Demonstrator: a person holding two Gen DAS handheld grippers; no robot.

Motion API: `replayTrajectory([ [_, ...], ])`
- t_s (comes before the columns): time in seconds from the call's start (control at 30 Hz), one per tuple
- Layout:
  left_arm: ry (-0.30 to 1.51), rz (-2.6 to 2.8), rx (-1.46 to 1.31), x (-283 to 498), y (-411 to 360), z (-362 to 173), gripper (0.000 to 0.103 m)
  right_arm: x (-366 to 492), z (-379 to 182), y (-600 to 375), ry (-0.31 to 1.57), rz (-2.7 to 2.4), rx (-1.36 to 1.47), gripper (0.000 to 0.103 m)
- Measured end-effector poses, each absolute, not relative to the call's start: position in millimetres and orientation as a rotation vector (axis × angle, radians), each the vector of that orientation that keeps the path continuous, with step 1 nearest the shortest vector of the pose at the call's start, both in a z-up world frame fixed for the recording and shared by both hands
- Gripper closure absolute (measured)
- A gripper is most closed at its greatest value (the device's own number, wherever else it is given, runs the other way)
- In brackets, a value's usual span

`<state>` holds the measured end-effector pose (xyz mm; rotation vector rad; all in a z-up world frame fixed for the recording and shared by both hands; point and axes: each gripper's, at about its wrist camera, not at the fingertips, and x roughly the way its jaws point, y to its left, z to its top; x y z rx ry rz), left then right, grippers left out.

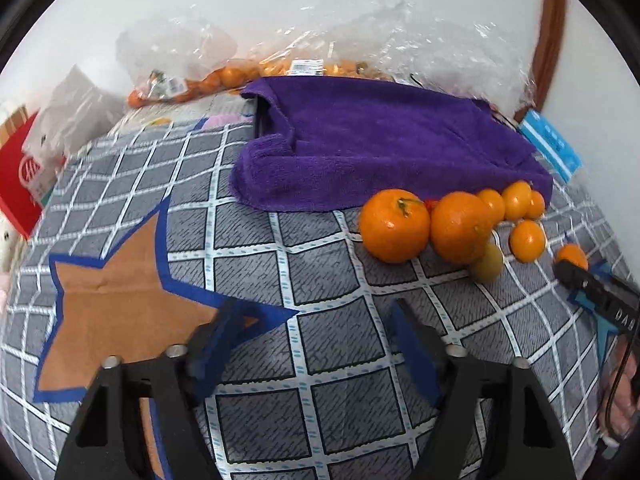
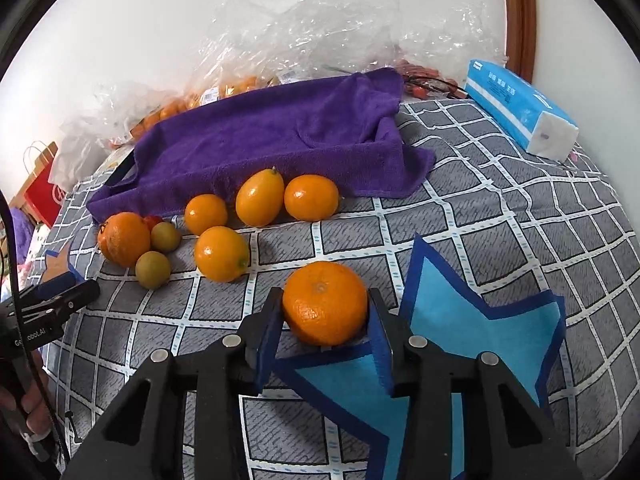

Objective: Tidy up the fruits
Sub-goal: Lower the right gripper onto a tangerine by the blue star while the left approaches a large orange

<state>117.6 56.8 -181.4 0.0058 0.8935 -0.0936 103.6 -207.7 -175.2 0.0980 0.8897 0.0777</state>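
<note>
Grey checked cloth (image 2: 460,216) covers the surface. My right gripper (image 2: 325,322) clamps a mandarin (image 2: 325,302) across its middle, at the edge of the light blue star (image 2: 472,320). I judge it light, firm-skinned, slightly squashable, so grip gently. My left gripper (image 1: 316,344) hangs half-open, holding nothing.

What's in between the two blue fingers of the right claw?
A round orange, squeezed between the right claw's blue pads, over the edge of the blue star patch; the right wrist view shows it.
</note>
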Motion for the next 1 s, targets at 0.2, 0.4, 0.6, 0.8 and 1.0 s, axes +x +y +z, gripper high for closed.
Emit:
replayTrajectory([
  [0.2, 0.921, -0.192, -0.041, 129.6, 49.2, -175.2, 0.047, 101.9, -174.1, -205.1, 0.882, 0.086, 0.091, 0.063],
  [0.4, 0.890, -0.194, -0.015, 139.8, 37.2, -175.1, 0.047, 100.6, -173.7, -204.2, 0.875, 0.080, 0.088, 0.063],
  [0.6, 0.882, -0.180, 0.018, 144.2, 30.4, -181.6, 0.047, 101.1, -174.3, -205.2, 0.880, 0.084, 0.093, 0.063],
  [0.8, 0.886, -0.168, 0.078, 143.4, 20.0, -182.1, 0.047, 102.7, -174.6, -204.3, 0.884, 0.087, 0.087, 0.063],
  [1.0, 0.879, -0.176, 0.026, 140.9, 27.0, -180.1, 0.047, 102.4, -174.7, -205.1, 0.882, 0.090, 0.097, 0.063],
])
